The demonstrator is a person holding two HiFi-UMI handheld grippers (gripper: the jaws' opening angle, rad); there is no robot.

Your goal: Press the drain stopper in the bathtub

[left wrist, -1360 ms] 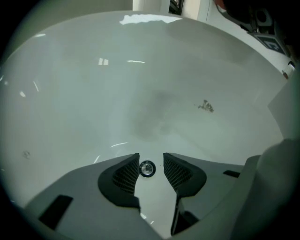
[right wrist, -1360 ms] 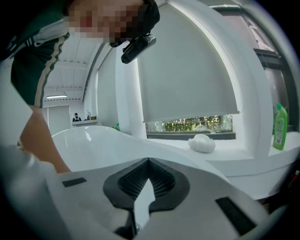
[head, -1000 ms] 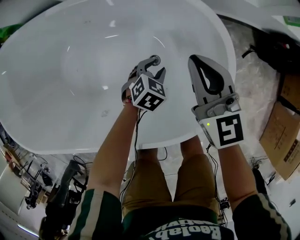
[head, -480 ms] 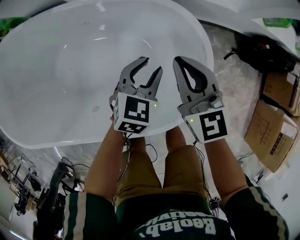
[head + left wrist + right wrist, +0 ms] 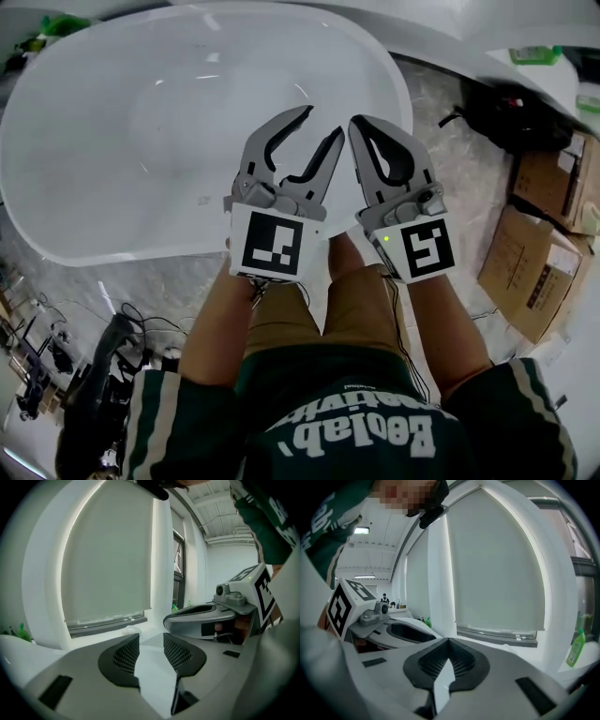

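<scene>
Both grippers are up in front of me, over the near rim of the bathtub point(image 5: 141, 239) at its right end. Neither touches the tub.

My left gripper point(image 5: 322, 122) has its jaws wide apart. In the left gripper view, the left gripper point(image 5: 151, 644) has nothing between its ribbed pads point(image 5: 126, 654), only open air. It's empty.

My right gripper point(image 5: 366, 131) sits just beside the left one, on the side away from the tub's middle. They are close but not touching. In the right gripper view, the right gripper point(image 5: 447, 643) has its jaws closed tip to tip with nothing pinched between them. Each gripper shows up in the other's camera: the right one point(image 5: 206, 618) in the left gripper view, the left one point(image 5: 403, 632) in the right gripper view.

I can't make out the drain stopper. The tub's visible basin is plain white, and the grippers cover part of its right end.

Both gripper cameras point away from the tub at a window blind point(image 5: 108, 550). A green bottle point(image 5: 575, 648) is at the right edge of the right gripper view.

Cardboard boxes point(image 5: 544, 272) are on the floor well off the tub's right end. Cables point(image 5: 141, 323) lie on the floor just outside the tub's near rim.
</scene>
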